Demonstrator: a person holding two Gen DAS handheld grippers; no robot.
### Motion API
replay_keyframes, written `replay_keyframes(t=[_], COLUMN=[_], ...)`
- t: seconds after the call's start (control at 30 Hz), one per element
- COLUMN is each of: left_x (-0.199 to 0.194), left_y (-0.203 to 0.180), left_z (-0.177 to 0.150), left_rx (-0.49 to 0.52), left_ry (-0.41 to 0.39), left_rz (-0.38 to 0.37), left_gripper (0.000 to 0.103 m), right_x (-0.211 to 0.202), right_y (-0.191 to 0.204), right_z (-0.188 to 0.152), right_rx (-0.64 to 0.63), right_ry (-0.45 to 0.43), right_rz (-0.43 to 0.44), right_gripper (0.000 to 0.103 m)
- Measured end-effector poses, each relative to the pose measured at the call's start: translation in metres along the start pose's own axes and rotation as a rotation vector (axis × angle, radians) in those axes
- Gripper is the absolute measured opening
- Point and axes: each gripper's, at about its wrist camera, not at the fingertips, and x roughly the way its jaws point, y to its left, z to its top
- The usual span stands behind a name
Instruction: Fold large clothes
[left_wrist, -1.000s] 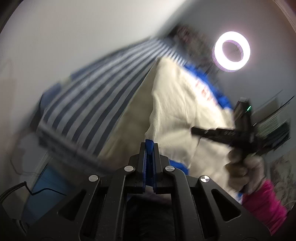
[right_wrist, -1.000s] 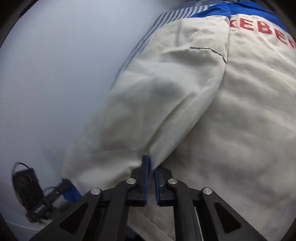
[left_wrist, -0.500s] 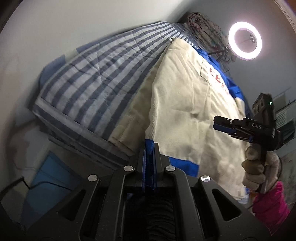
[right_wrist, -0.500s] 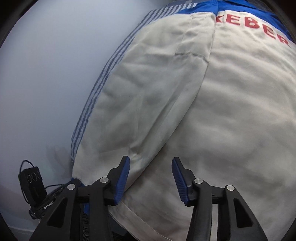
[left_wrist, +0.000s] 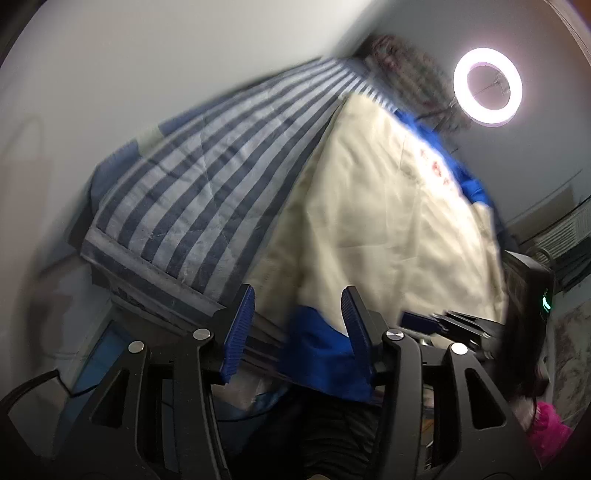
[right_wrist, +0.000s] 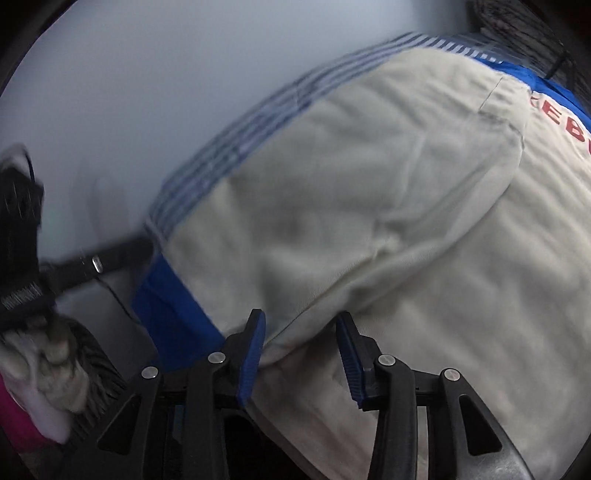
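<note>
Left wrist view: left tool (left_wrist: 297, 325) now with pads parted and opening, where a second ago clamped shut on the blue cuff (left_wrist: 321, 354); cuff between the pads but not pressed by either, lying loose at the bed's near edge. Cream jacket (left_wrist: 388, 229) spread along the striped bedsheet (left_wrist: 207, 192), blue collar and red lettering at the far end, sleeve folded over the body. Ring light (left_wrist: 487, 90) glowing on the wall beyond. Right tool (left_wrist: 436, 317) low at the right edge and blurred, much nearer than half a second ago, with a pink sleeve (left_wrist: 546, 432) below it. Right wrist view: right tool (right_wrist: 301, 343) half open and closing slightly, having let go of the sleeve edge pinched a second ago; pads hovering over the cream cloth near the fold, nothing gripped. View swung sideways since the earlier frame, so jacket (right_wrist: 369, 221) now slanting across, blue cuff (right_wrist: 170, 295) at lower left. Left tool (right_wrist: 99, 262) reaching toward that cuff, held by a gloved hand (right_wrist: 44, 365).
</note>
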Motion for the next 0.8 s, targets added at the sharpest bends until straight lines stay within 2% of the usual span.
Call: replay_keyframes(t=[0.1,0.2,0.3,0.33,0.37,0.47,0.57,0.7,0.73,0.8], left_x=[0.013,0.012,0.006,0.006,0.007,0.014,0.025,0.033,0.033,0.035], left_y=[0.009,0.019,0.017,0.016,0.015,0.017,0.019,0.017,0.015,0.01], left_z=[0.002,0.004,0.008,0.01,0.012,0.016,0.019,0.019,0.019,0.018], left_rx=[-0.023,-0.084,-0.081,-0.073,-0.072,-0.099,-0.114,-0.096,-0.077,-0.036], left_ry=[0.021,0.022,-0.004,-0.01,-0.01,0.01,0.035,0.035,0.032,0.033], left_rz=[0.021,-0.025,-0.057,-0.063,-0.069,-0.093,-0.102,-0.091,-0.081,-0.052], left_gripper=[0.05,0.05,0.056,0.061,0.062,0.062,0.062,0.062,0.06,0.047], right_x=[-0.004,-0.028,-0.053,-0.06,-0.073,-0.085,-0.079,-0.042,-0.035,-0.024], right_y=[0.004,0.003,0.0,-0.004,-0.009,-0.021,-0.02,-0.019,-0.022,-0.026], right_z=[-0.009,-0.01,-0.007,-0.005,-0.002,0.01,0.027,0.048,0.051,0.054], right_rx=[-0.036,-0.042,-0.084,-0.086,-0.075,-0.027,-0.011,0.018,0.035,0.077], right_ry=[-0.006,-0.039,-0.111,-0.141,-0.188,-0.246,-0.237,-0.153,-0.133,-0.113], right_rz=[-0.035,-0.037,-0.118,-0.129,-0.138,-0.14,-0.132,-0.131,-0.138,-0.149], right_gripper=[0.041,0.041,0.042,0.045,0.048,0.054,0.054,0.054,0.055,0.061])
